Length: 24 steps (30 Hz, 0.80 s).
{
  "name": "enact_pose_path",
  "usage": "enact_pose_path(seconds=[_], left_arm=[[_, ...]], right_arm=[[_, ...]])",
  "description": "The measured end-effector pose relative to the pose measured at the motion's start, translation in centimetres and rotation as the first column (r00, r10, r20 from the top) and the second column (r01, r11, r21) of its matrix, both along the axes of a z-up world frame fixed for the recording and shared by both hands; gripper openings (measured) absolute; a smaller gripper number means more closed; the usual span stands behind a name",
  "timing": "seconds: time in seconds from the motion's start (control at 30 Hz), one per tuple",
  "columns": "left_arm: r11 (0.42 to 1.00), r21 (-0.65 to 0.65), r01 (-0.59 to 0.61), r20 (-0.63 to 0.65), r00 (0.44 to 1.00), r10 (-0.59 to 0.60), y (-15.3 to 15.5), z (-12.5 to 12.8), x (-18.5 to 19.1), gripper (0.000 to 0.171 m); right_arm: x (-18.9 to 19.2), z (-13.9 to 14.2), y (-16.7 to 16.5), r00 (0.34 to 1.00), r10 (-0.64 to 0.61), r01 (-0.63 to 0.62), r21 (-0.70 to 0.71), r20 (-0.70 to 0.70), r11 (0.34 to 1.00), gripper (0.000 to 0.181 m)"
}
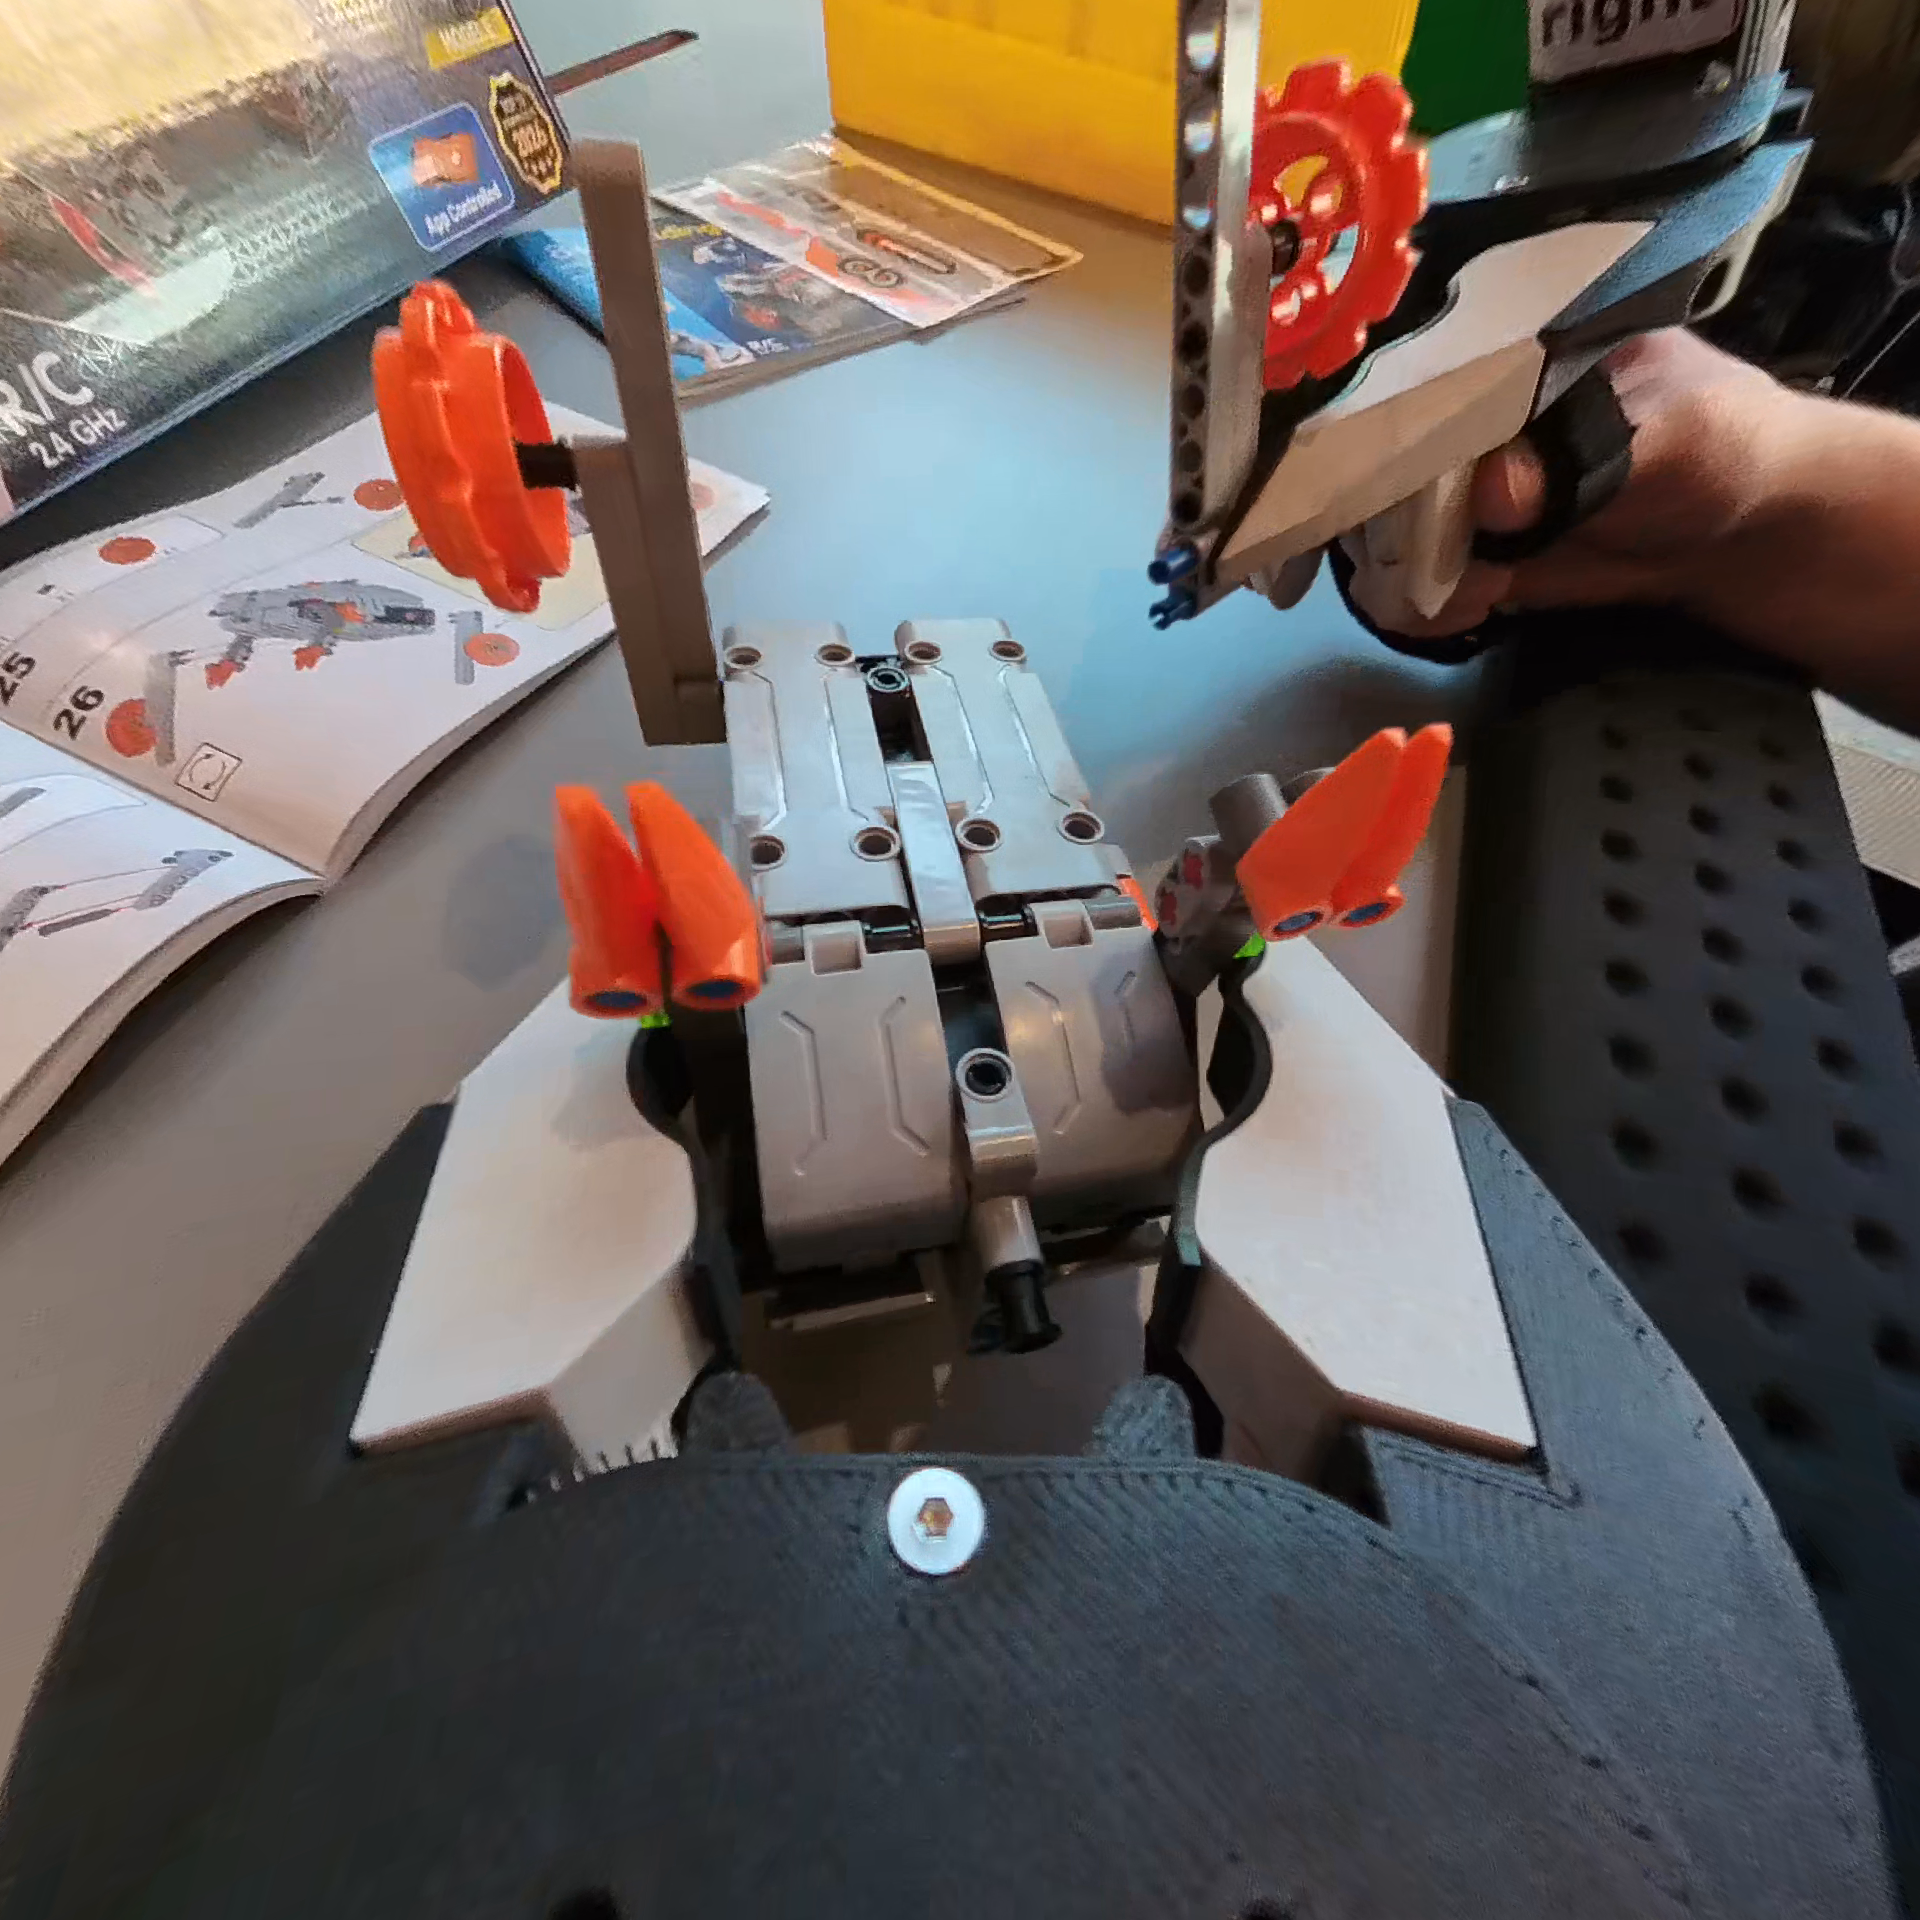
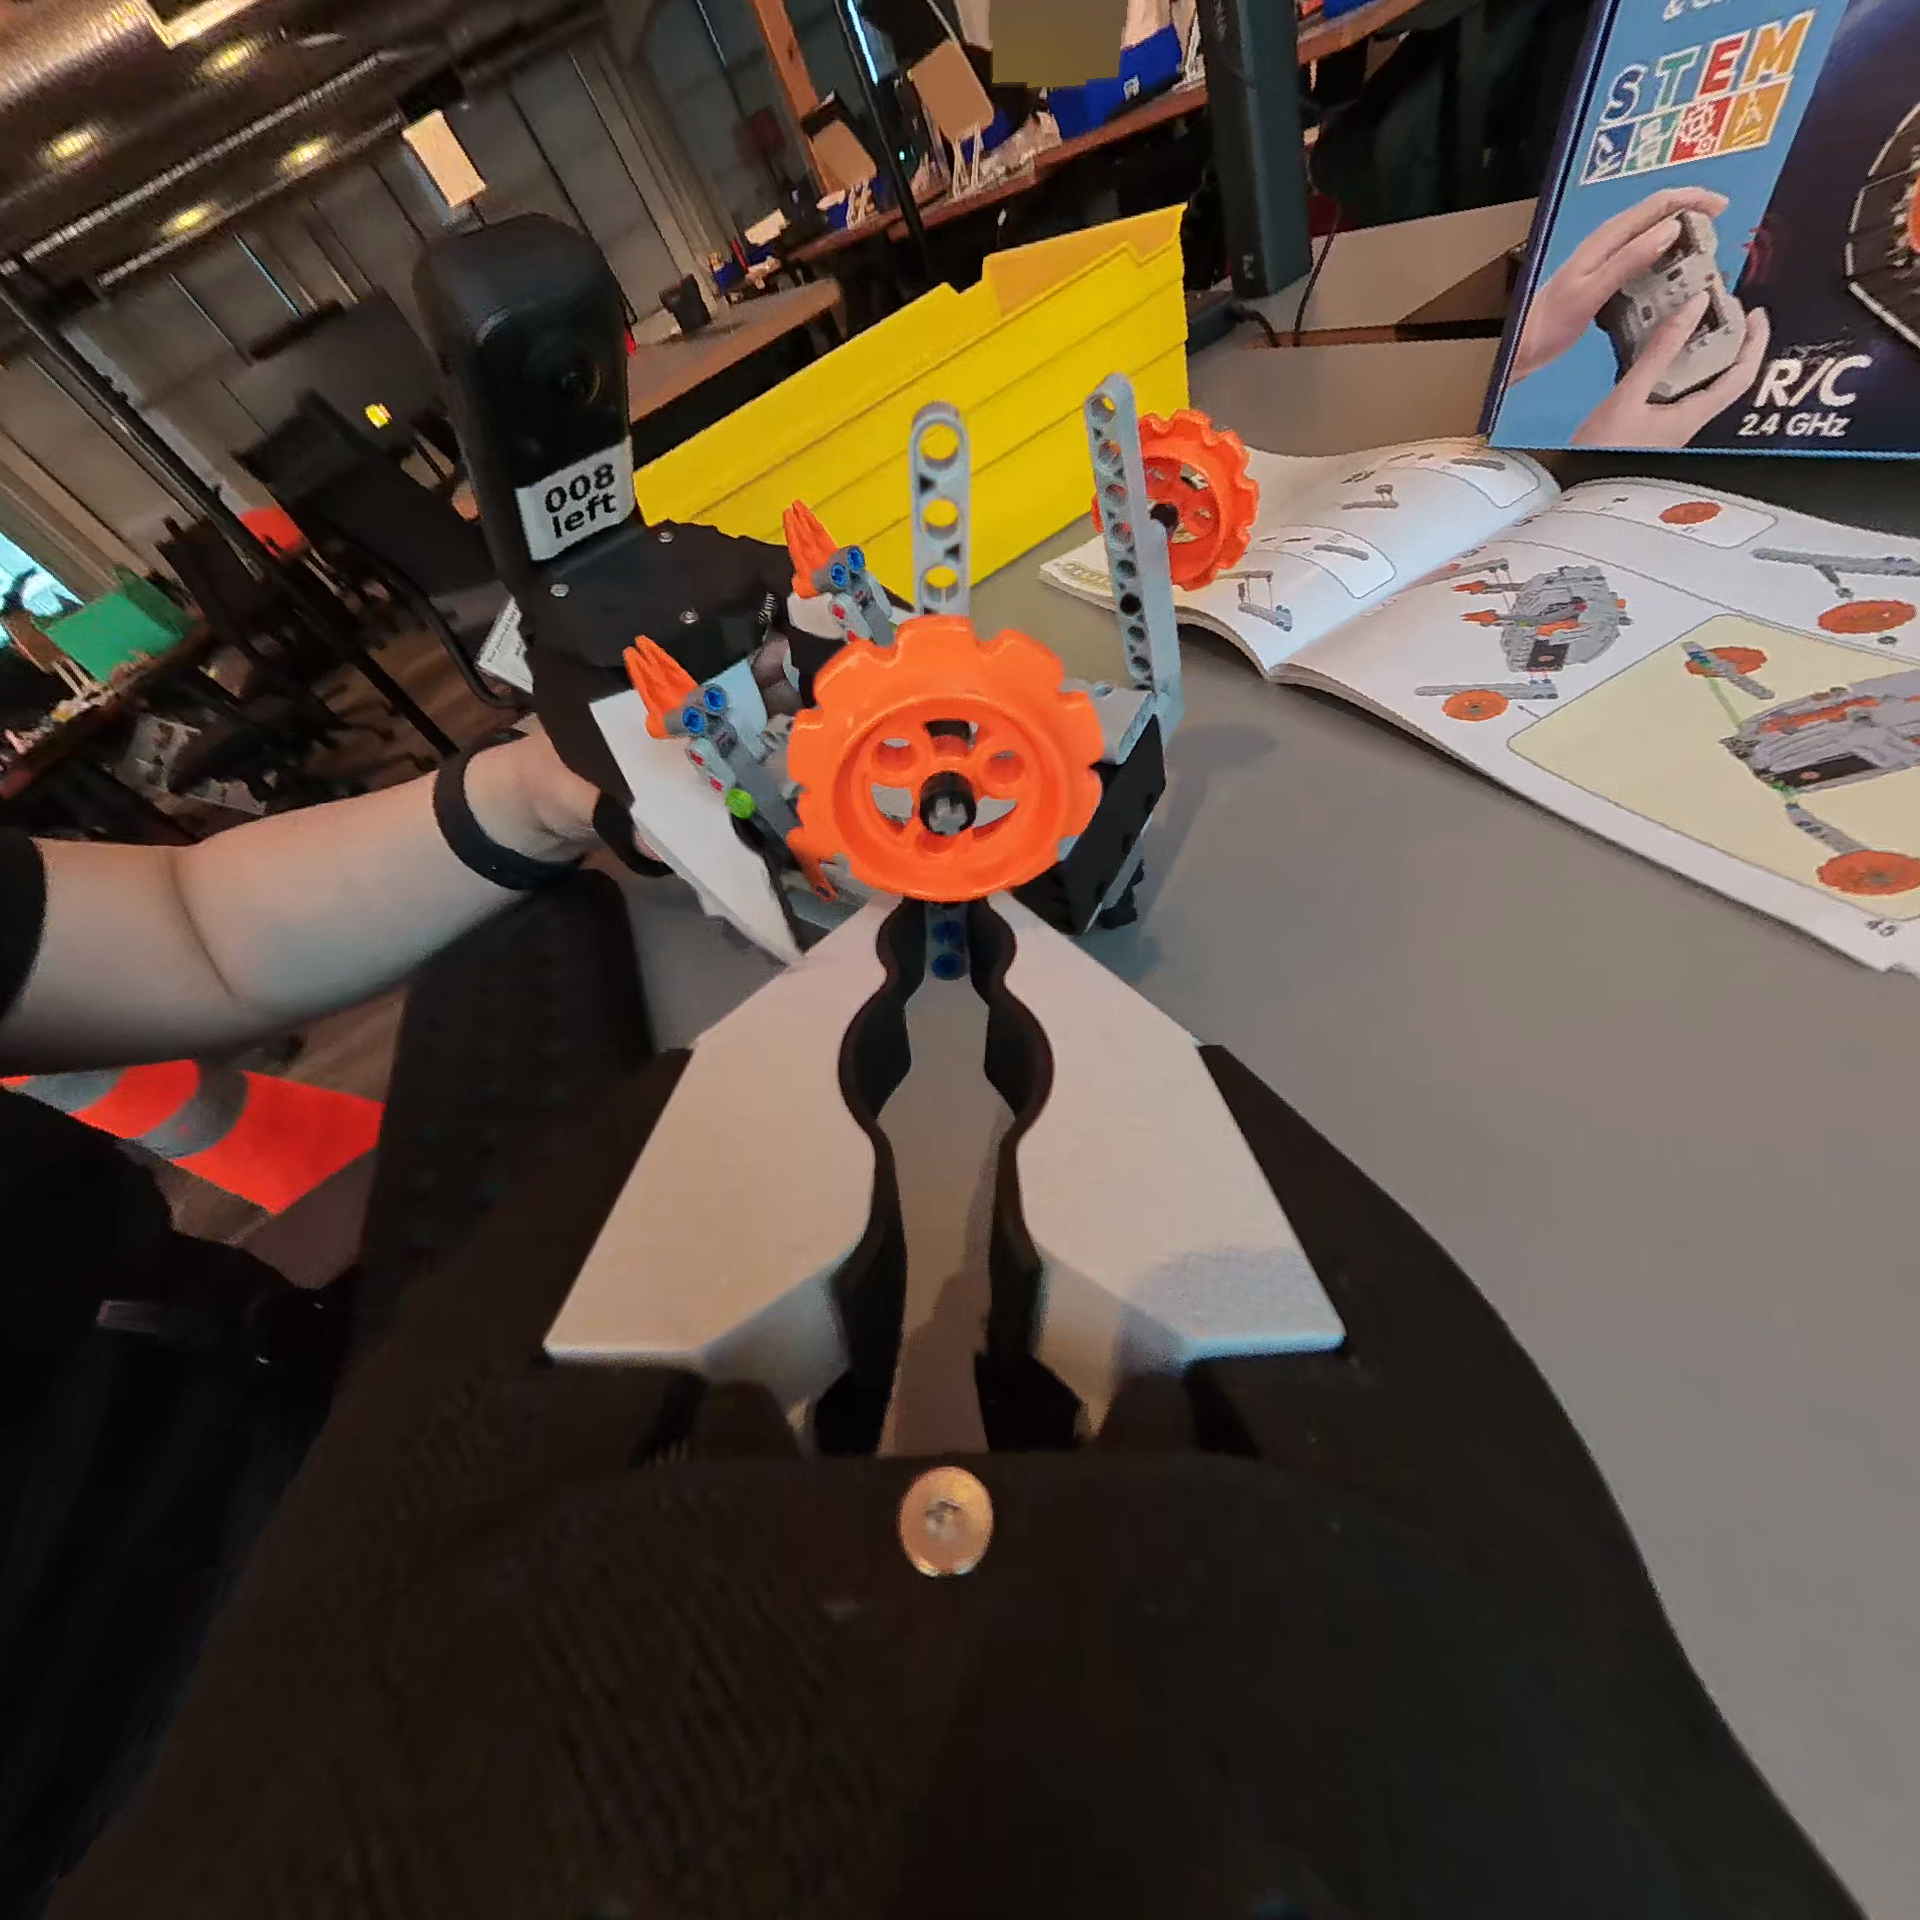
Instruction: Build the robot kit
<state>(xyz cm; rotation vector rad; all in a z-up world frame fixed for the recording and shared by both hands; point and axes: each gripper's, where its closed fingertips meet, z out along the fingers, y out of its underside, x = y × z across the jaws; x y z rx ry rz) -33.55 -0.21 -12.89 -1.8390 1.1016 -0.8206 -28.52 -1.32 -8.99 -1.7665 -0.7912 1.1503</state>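
A grey table (image 2: 1455, 1039) fills both views. On it, at the far side, stand a yellow plastic bin (image 2: 935, 416) and a blue printed toy box (image 2: 1704, 229). An open instruction booklet (image 2: 1507, 644) lies flat on the table beside the box, and a second leaflet (image 1: 862, 260) lies near the bin.

In the middle sits a grey brick-built model body (image 1: 935, 935), resting on the table. The left gripper (image 1: 940, 1039) is clenched around this body, one white finger pressed to each side. Orange claw-shaped pieces (image 1: 655, 914) stick out on both sides of the body, just above the fingertips. A grey perforated beam (image 1: 644, 447) rises upright from the body's far left corner, carrying an orange toothed wheel (image 1: 468, 447) on a black axle.

The right gripper (image 2: 943, 935), held by a person's hand (image 1: 1714, 488), hovers in the air beside and above the model. It is clamped shut on a second grey beam (image 2: 940, 509), gripping its lower end, where blue pins (image 2: 943, 951) show. This second beam also carries an orange wheel (image 2: 940, 758). It is near the model but not touching it.
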Motion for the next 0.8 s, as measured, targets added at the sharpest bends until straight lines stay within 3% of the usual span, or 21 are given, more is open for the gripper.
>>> enact_pose_path(seconds=[0.1,0.17,0.3,0.4,0.6,0.8], left_arm=[[1.000,0.027,0.002,-0.134,0.991,0.001,0.1,-1.7,0.2,0.112],[0.998,0.062,0.005,-0.173,0.985,0.005,0.1,-2.0,0.5,0.109],[0.994,-0.112,0.001,-0.076,0.997,-0.010,-0.1,-1.2,1.0,0.097],[0.965,-0.261,-0.017,0.002,1.000,0.018,0.3,-0.3,1.1,0.098],[0.932,-0.350,-0.096,-0.070,0.995,0.076,0.6,0.2,1.2,0.096],[0.896,-0.406,-0.179,-0.228,0.969,0.091,1.2,0.7,1.4,0.096]], right_arm=[[0.1,-0.5,1.0,0.999,-0.010,0.008,0.035,0.048,0.999,0.006],[0.2,-0.6,1.3,0.997,-0.014,0.006,0.087,0.080,0.996,0.006],[0.4,-0.2,1.6,0.991,-0.035,0.006,0.216,0.131,0.976,0.006],[0.8,0.2,2.3,0.987,-0.059,0.017,0.270,0.147,0.963,0.006],[1.4,-0.5,3.5,0.986,-0.090,0.064,0.182,0.139,0.981,0.006],[1.5,-1.9,4.1,0.982,-0.097,0.081,0.100,0.161,0.992,0.006]])
